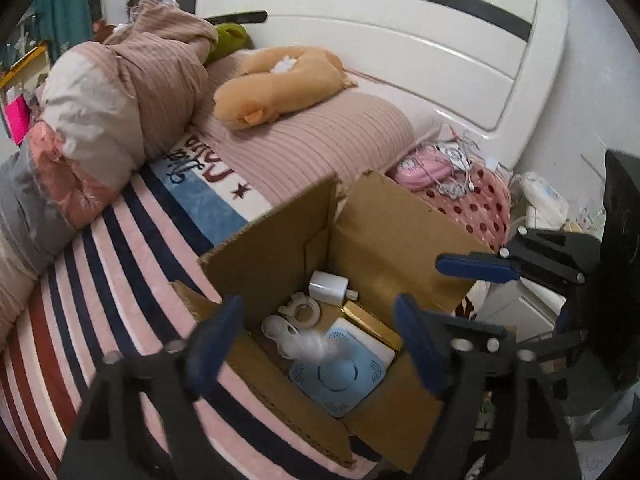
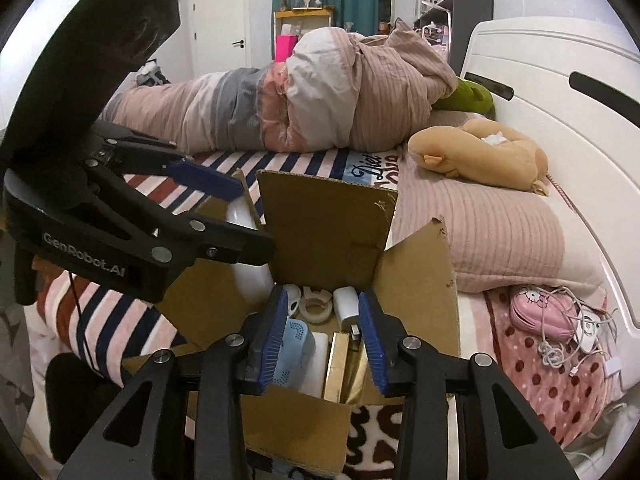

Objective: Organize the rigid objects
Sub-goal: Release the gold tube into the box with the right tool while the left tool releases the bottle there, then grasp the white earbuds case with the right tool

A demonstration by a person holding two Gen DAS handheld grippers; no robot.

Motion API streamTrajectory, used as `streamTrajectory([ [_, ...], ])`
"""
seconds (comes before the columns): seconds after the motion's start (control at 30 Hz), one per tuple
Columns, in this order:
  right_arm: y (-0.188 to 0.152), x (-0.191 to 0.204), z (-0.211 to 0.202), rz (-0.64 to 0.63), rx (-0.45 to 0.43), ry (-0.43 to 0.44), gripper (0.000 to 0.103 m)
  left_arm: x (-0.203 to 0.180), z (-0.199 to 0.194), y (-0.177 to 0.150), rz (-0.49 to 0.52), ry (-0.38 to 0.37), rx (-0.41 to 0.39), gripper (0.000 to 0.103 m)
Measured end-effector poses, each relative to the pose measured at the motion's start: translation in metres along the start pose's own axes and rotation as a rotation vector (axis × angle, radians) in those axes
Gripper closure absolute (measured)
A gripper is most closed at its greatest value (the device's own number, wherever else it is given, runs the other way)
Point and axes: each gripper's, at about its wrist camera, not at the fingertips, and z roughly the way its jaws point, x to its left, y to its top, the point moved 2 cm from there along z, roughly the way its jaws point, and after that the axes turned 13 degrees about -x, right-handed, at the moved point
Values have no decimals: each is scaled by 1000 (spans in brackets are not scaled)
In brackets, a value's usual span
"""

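An open cardboard box sits on the bed. Inside lie a white-and-blue square device, a gold box, a white charger plug, a tape roll and a blurred white plastic piece. My left gripper is open above the box, with the blurred white piece between its fingers and untouched by them. In the right wrist view my right gripper is open over the box, above the gold box and plug. The left gripper appears with a white object by its fingers.
The bed has a striped blanket, a rolled quilt, a tan plush toy and a pink pillow. A pink case with tangled white cables lies right of the box. The white headboard is behind.
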Motion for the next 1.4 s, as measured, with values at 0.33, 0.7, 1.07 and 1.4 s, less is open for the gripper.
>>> streamTrajectory([
  [0.33,16,45,1,-37,-58,116,66,69,-66,-14,-119,120,-125,22],
  [0.7,21,200,73,-106,60,453,63,201,-126,-148,-315,431,-85,17],
  [1.07,-36,254,262,-132,201,346,41,243,-124,-229,-456,409,-94,18],
  [1.4,-27,264,278,-178,174,357,52,252,-134,-240,-503,417,-108,18],
])
